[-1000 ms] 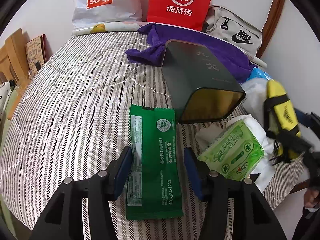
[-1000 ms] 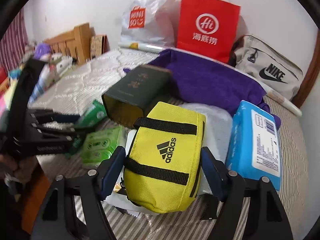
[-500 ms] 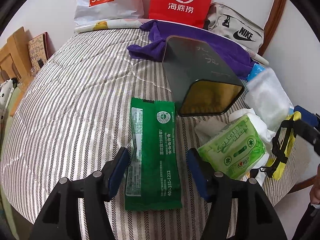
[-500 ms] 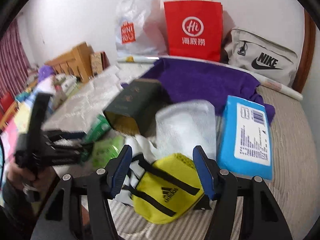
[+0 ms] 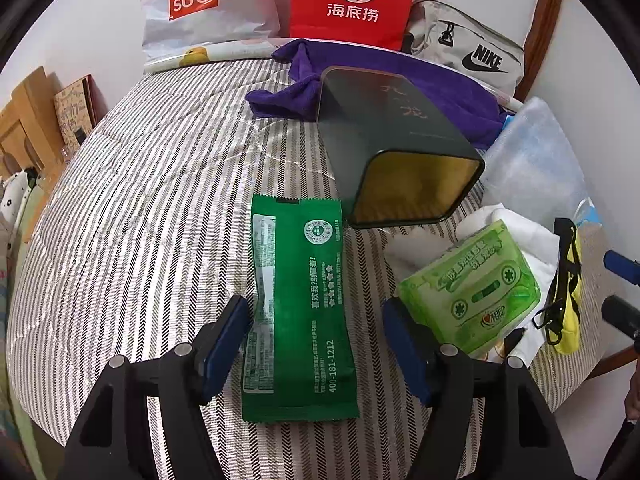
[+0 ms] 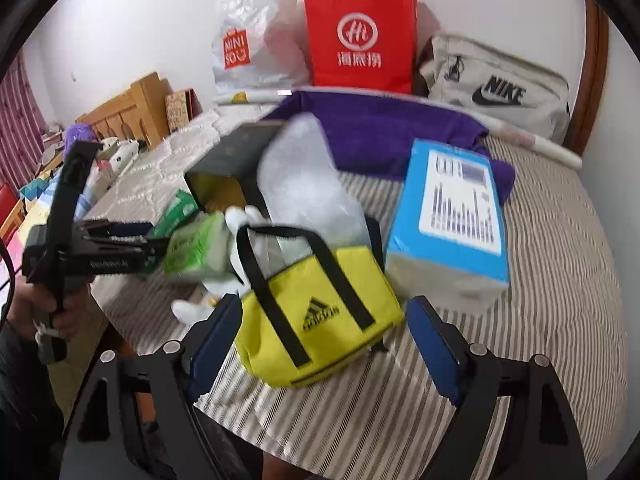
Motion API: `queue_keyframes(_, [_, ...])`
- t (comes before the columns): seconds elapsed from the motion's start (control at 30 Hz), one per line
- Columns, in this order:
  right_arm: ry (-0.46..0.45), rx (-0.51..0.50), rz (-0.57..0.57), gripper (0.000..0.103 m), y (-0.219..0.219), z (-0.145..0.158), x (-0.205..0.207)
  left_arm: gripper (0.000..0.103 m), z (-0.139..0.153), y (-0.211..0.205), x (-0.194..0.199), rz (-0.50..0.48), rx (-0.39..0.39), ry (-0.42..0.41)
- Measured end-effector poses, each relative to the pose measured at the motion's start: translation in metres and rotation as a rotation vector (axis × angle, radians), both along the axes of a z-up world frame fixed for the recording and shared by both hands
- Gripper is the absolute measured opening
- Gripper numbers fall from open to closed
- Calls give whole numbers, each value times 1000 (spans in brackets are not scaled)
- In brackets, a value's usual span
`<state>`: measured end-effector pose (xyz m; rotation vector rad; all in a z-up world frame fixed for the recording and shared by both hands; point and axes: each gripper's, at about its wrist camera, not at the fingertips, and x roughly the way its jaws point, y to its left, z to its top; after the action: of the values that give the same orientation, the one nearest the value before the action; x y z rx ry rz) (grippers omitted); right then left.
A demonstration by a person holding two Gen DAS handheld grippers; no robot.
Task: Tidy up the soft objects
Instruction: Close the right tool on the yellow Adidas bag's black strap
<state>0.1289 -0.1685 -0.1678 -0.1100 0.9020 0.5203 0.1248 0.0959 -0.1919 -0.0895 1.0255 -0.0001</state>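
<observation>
On a bed [image 5: 120, 208] with a herringbone-striped cover, the left gripper [image 5: 316, 332] stands with jaws apart, having just been opening, around a flat, glossy green foil packet [image 5: 300, 320] its pads do not touch. Beside it lie a boxy dark green tin [image 5: 396, 148] with a gold interior and a soft translucent green tissue pack [image 5: 472, 288]. The right gripper [image 6: 320, 344], jaws just widened, flanks a slumped yellow fabric bag [image 6: 320, 320] with black straps, unpressed.
</observation>
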Motion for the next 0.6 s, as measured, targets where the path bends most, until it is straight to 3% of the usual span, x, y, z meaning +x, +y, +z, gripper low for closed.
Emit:
queue_keyframes(0.23, [48, -10, 55, 84, 20, -22, -5, 68, 0, 1, -1, 0, -2, 3])
queue_keyframes(0.43, [19, -55, 64, 84, 32, -39, -5, 70, -1, -2, -2, -9, 15, 1])
queue_keyframes(0.53, [-11, -32, 64, 69, 26, -37, -6, 70, -1, -2, -4, -13, 20, 1])
queue_keyframes(0.6, [6, 1, 81, 48, 20, -35, -9, 70, -1, -2, -7, -17, 26, 0])
